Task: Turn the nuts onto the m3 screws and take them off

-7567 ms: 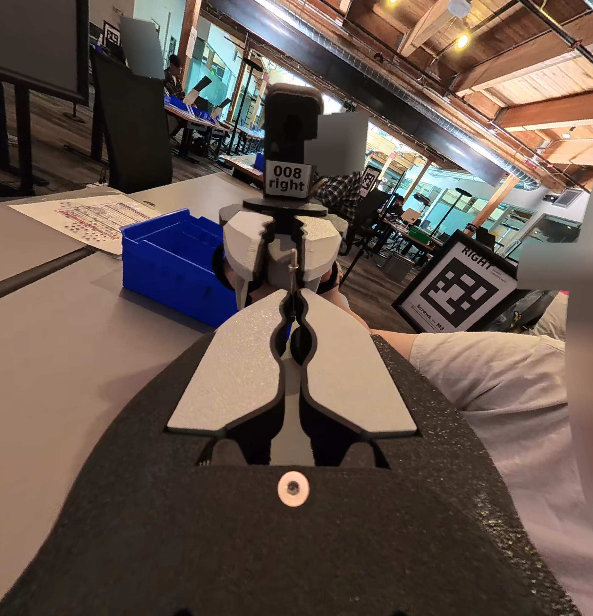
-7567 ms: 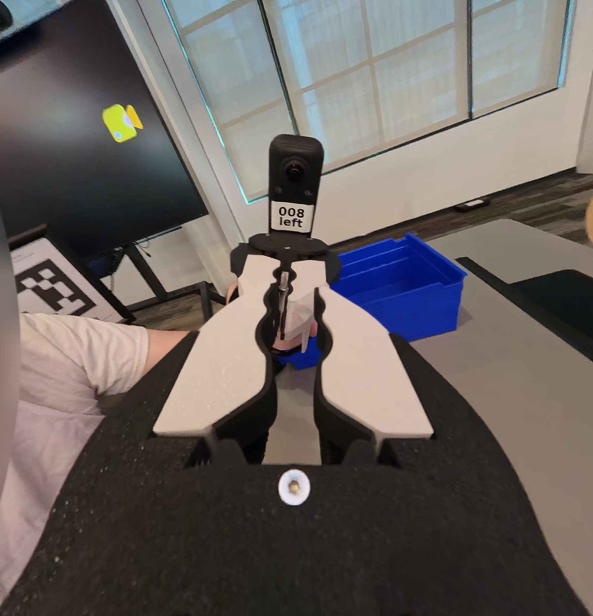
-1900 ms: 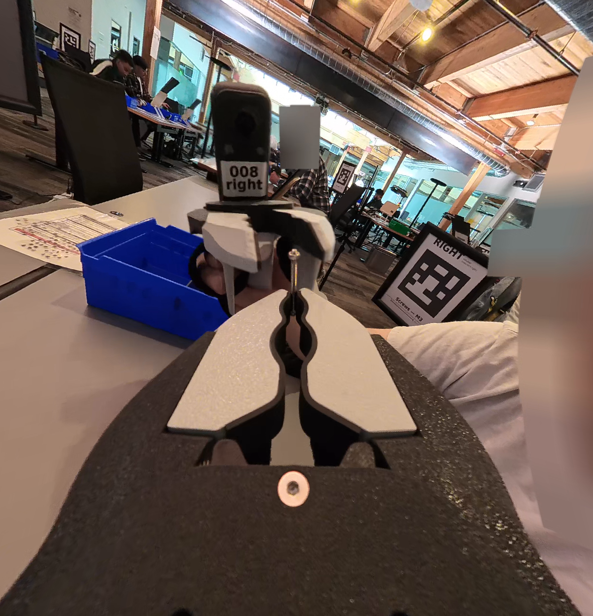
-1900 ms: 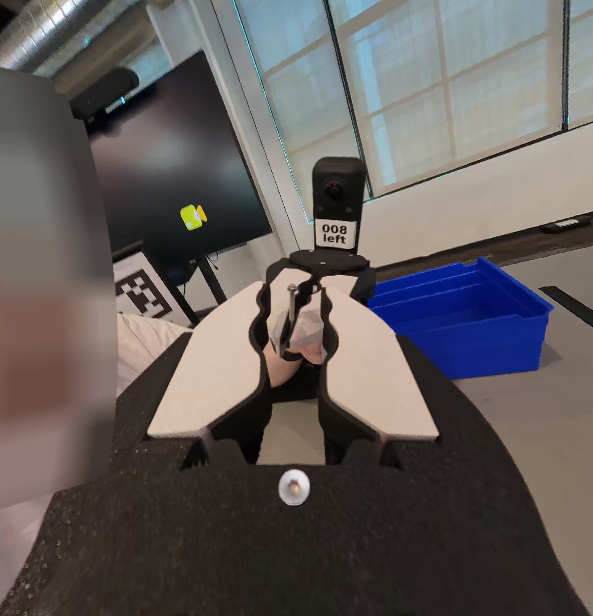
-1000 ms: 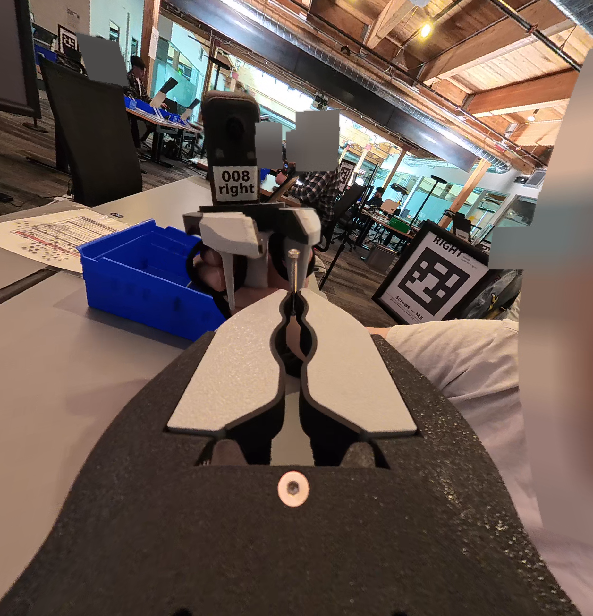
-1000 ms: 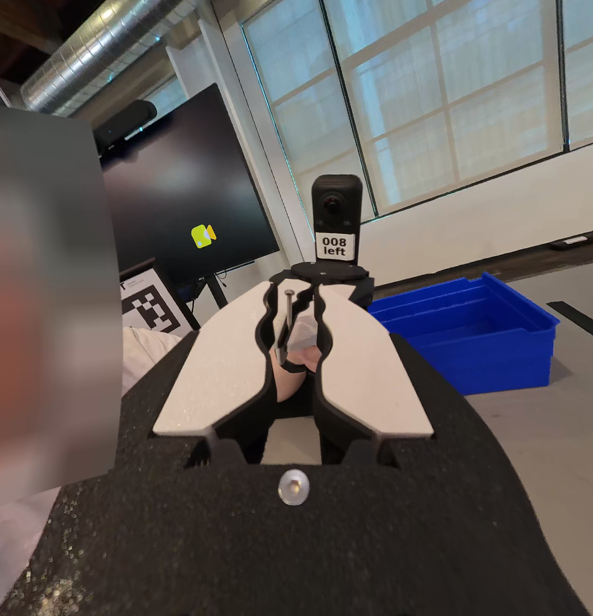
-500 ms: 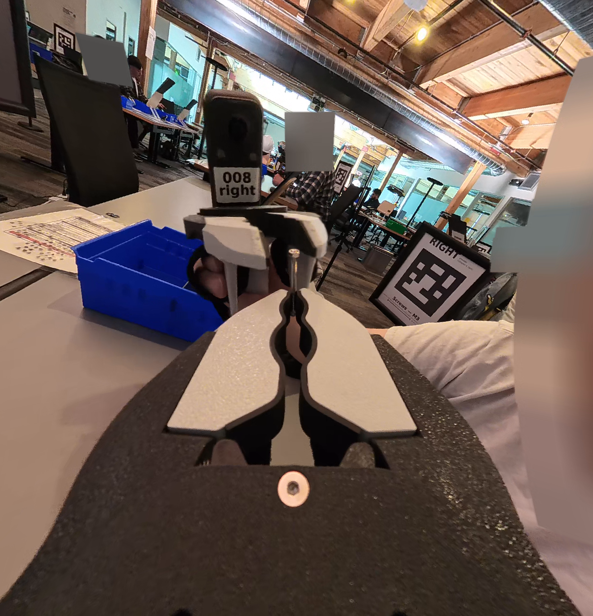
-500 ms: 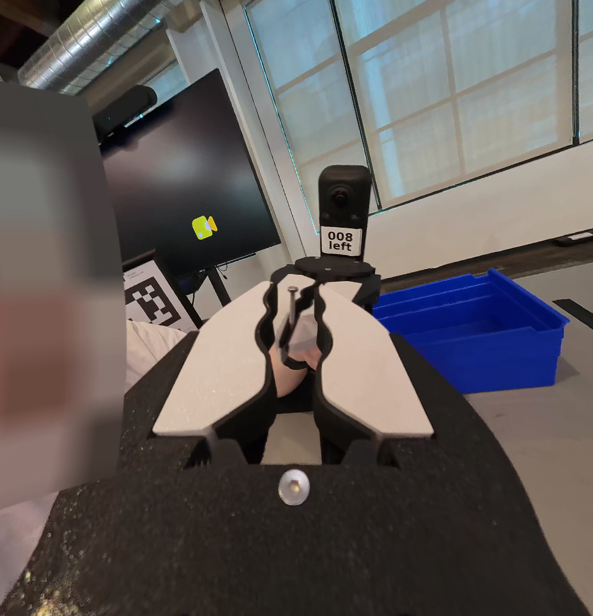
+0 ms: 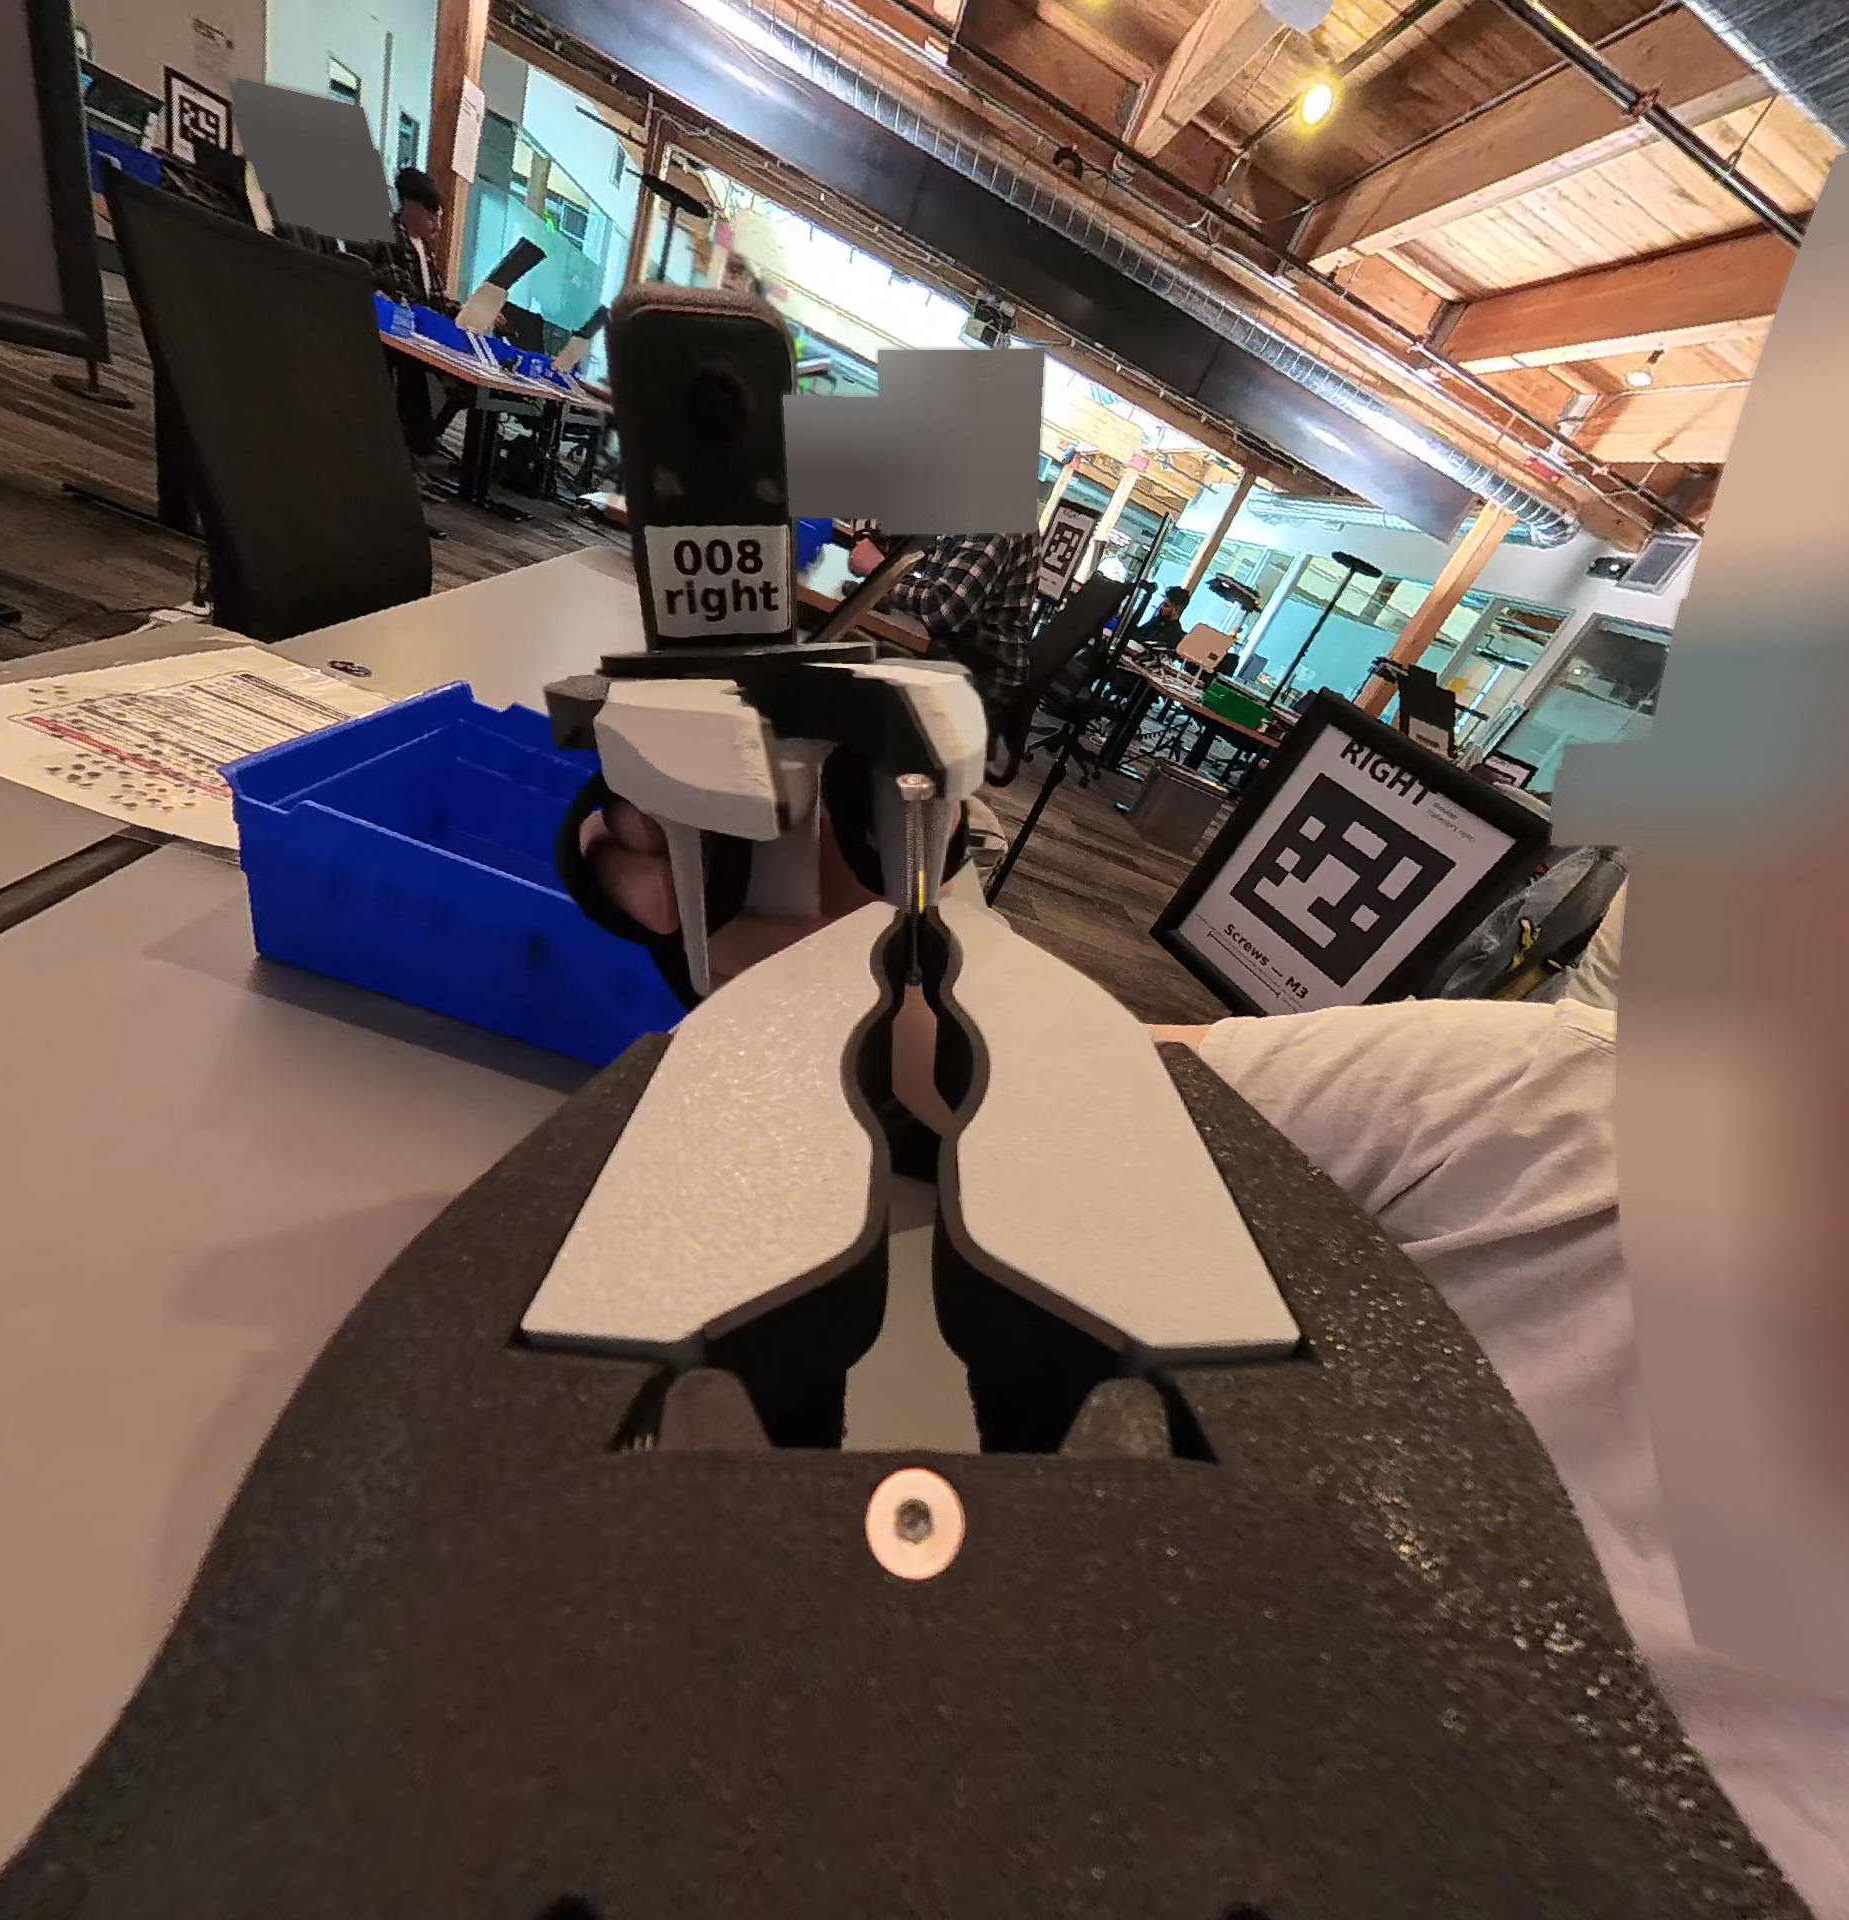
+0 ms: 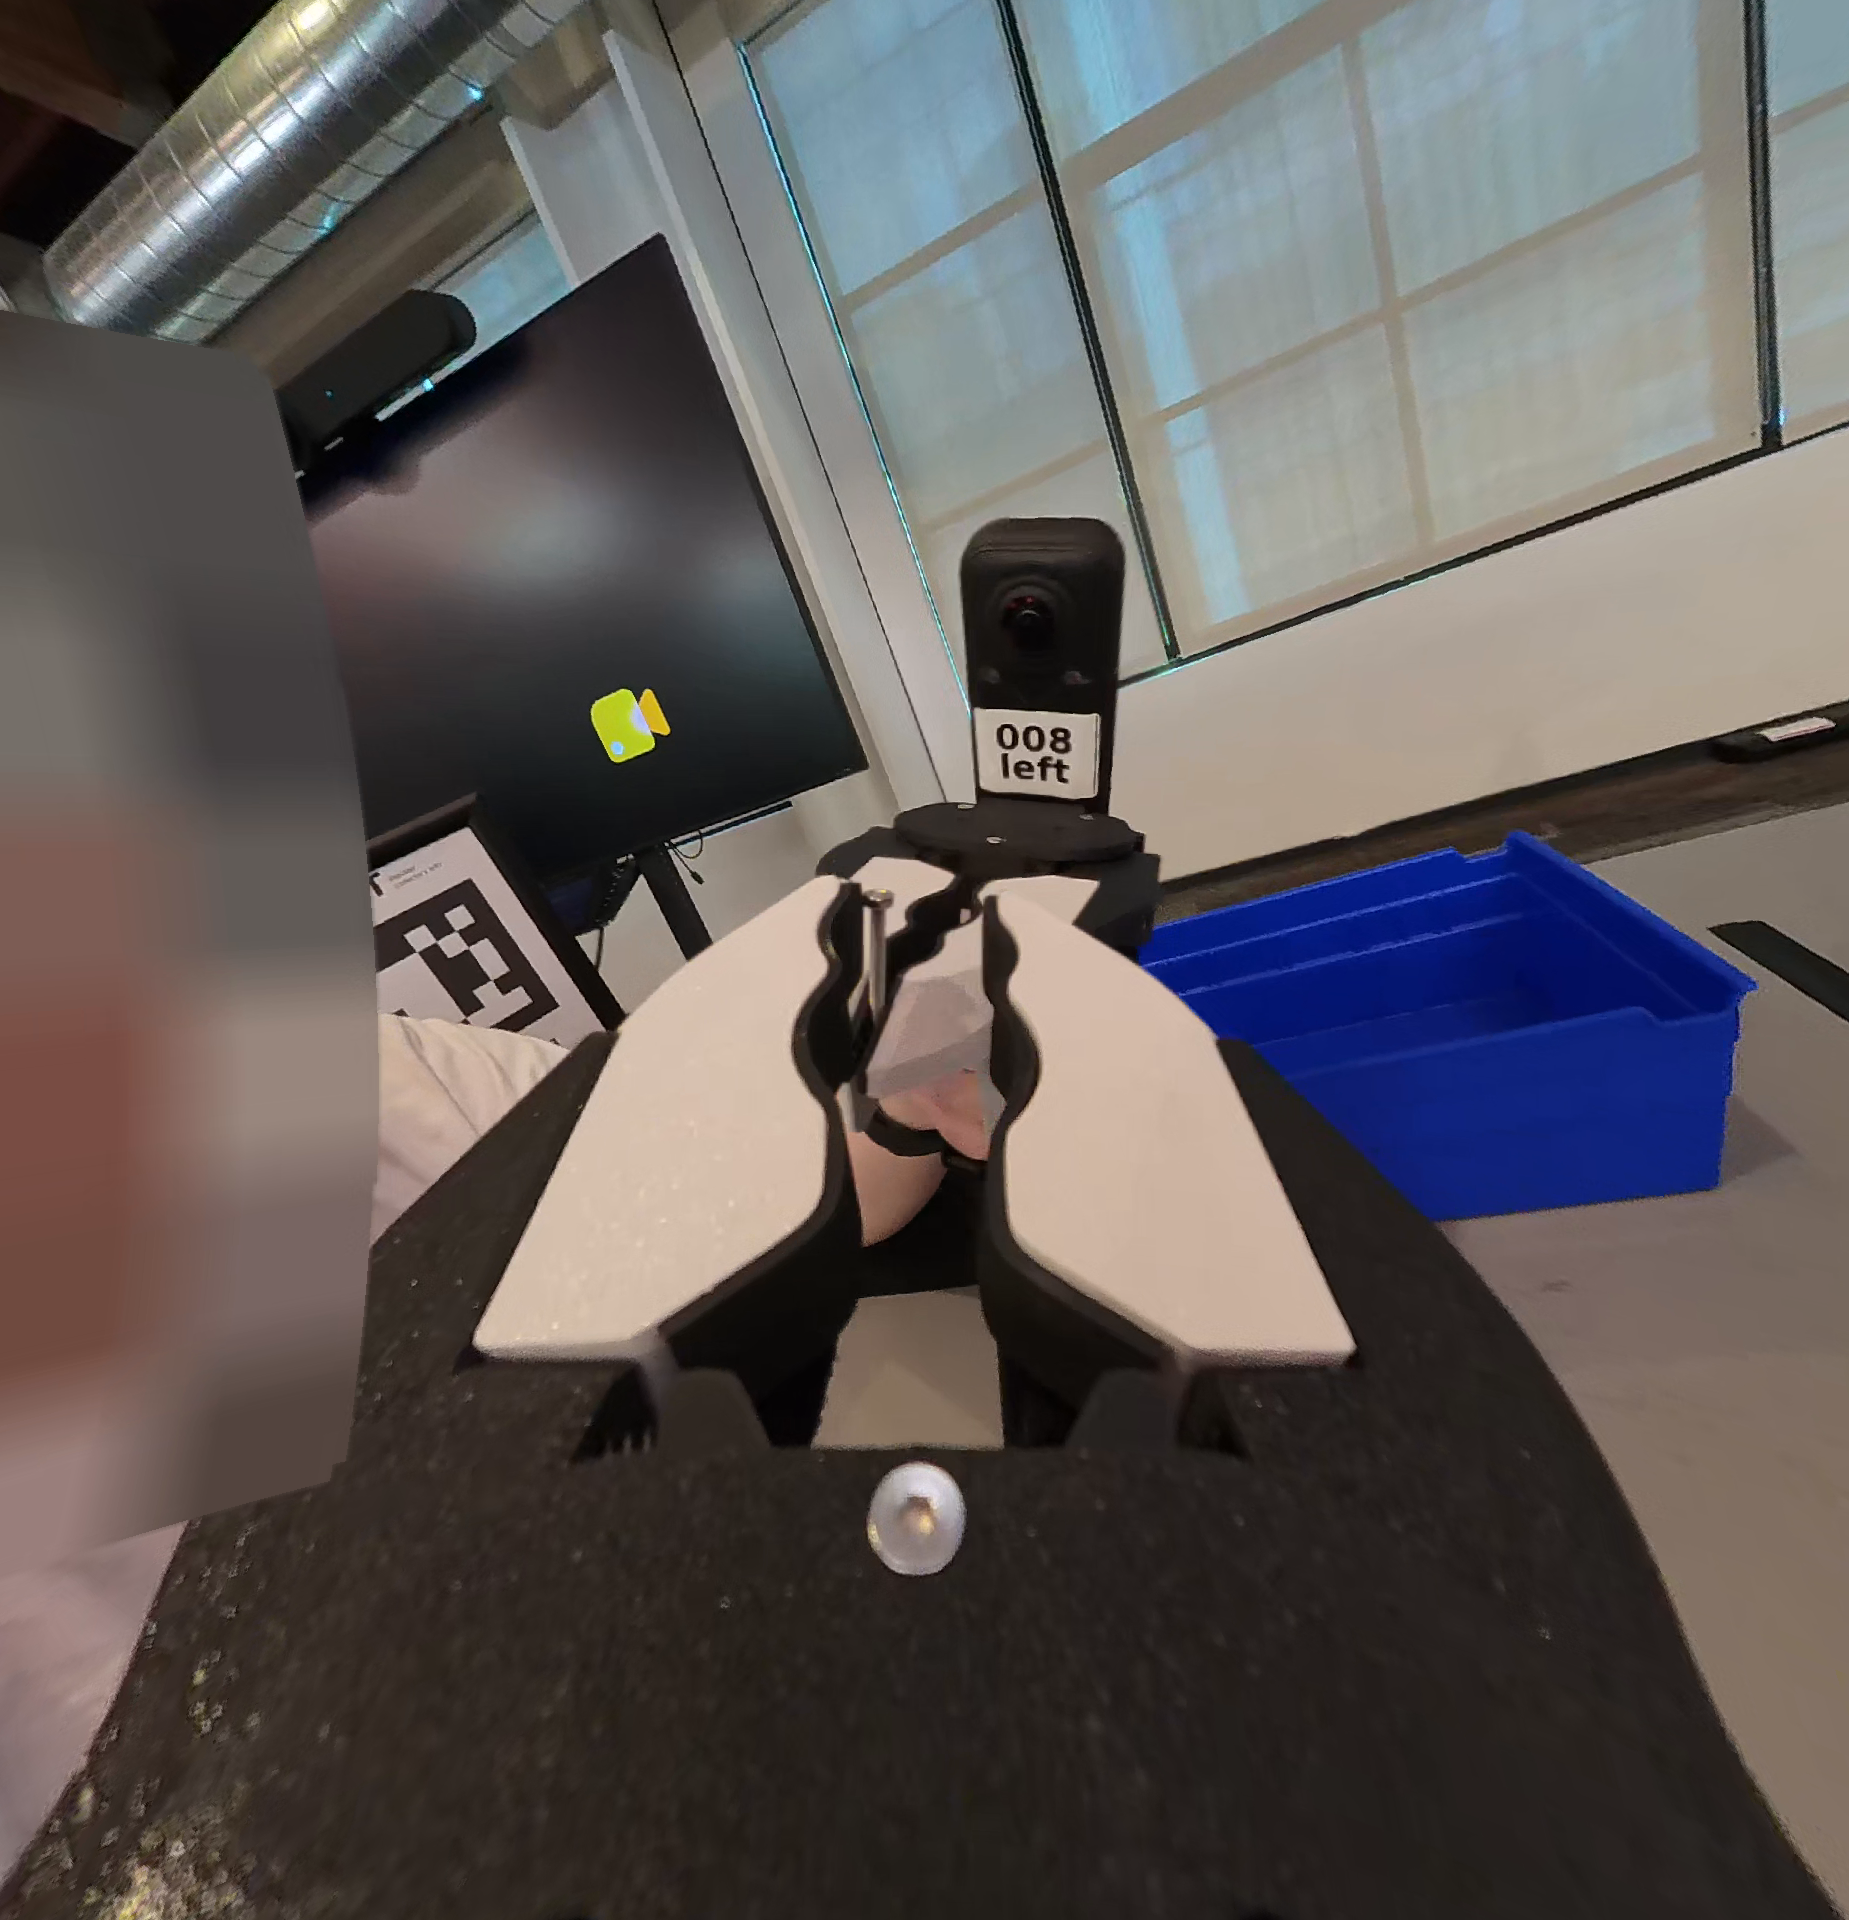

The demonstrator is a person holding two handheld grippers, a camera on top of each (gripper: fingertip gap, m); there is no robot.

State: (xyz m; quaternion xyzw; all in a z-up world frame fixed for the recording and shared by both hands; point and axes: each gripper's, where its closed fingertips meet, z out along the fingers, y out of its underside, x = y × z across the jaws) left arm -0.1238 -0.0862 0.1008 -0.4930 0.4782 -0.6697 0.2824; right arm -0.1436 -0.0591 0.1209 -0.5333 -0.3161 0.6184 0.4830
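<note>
My left gripper [image 9: 915, 920] is shut on the lower end of a thin m3 screw [image 9: 915, 842], which stands upright from its tips. I cannot make out a nut on it. My right gripper [image 10: 915, 904] faces the left one and is open. The screw [image 10: 870, 977] stands in its gap, close to the left finger [image 10: 712, 1091]. In the left wrist view the right gripper [image 9: 795, 904] is just behind the screw. In the right wrist view the left gripper [image 10: 868, 1091] shows through the gap. Both are held above the grey table [image 9: 172, 1143].
A blue bin [image 9: 411, 862] stands on the table behind the grippers and also shows in the right wrist view [image 10: 1471, 1039]. A printed sheet [image 9: 141, 727] lies far left. A framed marker sign [image 9: 1346, 873] and the person's sleeve [image 9: 1419, 1122] are to the right. A dark monitor [image 10: 546, 623] stands behind. Less than 4 cm separates the two grippers' tips.
The right gripper has turned and shifted slightly around the screw and stays open. The left gripper keeps its hold on the screw.
</note>
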